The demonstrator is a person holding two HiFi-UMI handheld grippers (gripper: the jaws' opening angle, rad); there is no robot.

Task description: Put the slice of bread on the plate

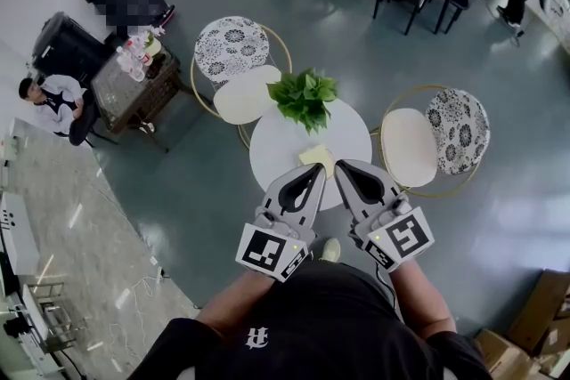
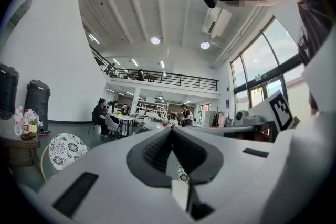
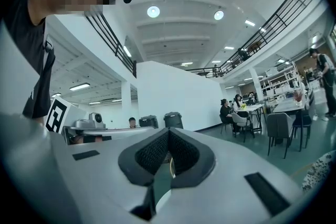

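A pale yellow slice of bread (image 1: 316,157) lies on the small round white table (image 1: 276,151), just beyond my fingertips. I cannot make out a separate plate under it. My left gripper (image 1: 315,168) and right gripper (image 1: 341,164) are held level side by side above the table's near edge, tips close to the bread. In the left gripper view the left gripper (image 2: 171,129) has its pads meeting with nothing between them. The right gripper (image 3: 168,130) is likewise shut and empty. Neither gripper view shows the bread or the table.
A green potted plant (image 1: 304,95) stands at the table's far side. Two chairs with patterned backs (image 1: 232,47) (image 1: 457,129) flank the table. A side table with bottles (image 1: 134,80) and a seated person (image 1: 53,98) are at left. Cardboard boxes (image 1: 525,334) sit at lower right.
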